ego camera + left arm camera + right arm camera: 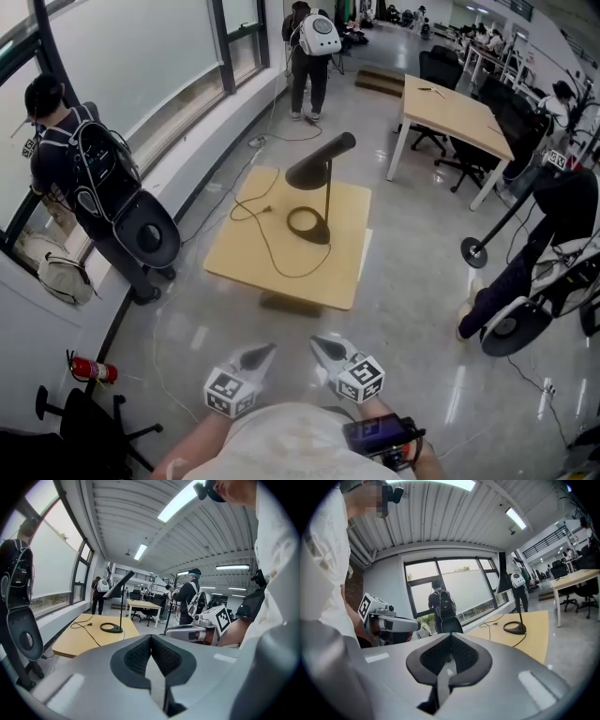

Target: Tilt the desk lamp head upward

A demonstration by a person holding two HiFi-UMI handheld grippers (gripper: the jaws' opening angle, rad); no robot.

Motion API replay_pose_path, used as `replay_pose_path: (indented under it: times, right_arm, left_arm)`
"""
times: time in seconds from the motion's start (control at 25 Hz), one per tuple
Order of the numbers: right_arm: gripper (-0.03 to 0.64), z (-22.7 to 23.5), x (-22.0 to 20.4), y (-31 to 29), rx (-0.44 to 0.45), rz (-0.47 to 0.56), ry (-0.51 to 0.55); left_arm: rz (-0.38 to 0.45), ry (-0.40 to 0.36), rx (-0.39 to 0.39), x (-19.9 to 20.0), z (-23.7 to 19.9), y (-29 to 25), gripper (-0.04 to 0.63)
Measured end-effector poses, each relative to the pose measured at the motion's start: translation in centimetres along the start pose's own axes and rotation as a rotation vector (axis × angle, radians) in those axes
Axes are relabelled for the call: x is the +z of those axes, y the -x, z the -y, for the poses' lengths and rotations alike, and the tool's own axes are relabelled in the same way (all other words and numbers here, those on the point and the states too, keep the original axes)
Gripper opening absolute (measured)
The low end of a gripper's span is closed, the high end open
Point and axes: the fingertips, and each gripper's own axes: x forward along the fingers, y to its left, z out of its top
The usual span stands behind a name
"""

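A black desk lamp stands on a small wooden table (347, 272) ahead of me. Its cone head (319, 161) slopes down to the left on a thin stem above a ring base (307, 225). My left gripper (260, 355) and right gripper (323, 347) hang side by side near my body, well short of the table, both shut and empty. In the left gripper view the lamp head (118, 583) and base (111, 628) lie far beyond the closed left gripper (151, 637). The right gripper view shows the lamp base (515, 628) to the right of the closed right gripper (451, 636).
The lamp's black cable (265, 236) loops over the tabletop. A person with a backpack (89, 173) stands by the window at left, another person (309, 47) at the back. A larger desk (455, 112) with chairs is at right. A fire extinguisher (92, 371) lies low left.
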Motion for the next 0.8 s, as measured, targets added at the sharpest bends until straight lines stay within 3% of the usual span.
replay_pose_path:
  times: [0.48, 0.8]
  right_arm:
    - [0.012, 1.6, 0.2, -1.8, 0.059, -0.034, 0.011]
    - [0.012, 2.7, 1.2, -5.5, 0.039, -0.036, 0.008]
  left_arm:
    - [0.024, 0.012, 0.098, 1.3, -2.7, 0.2, 0.002]
    - [0.026, 0.033, 0.102, 1.4, -7.0, -0.1, 0.002]
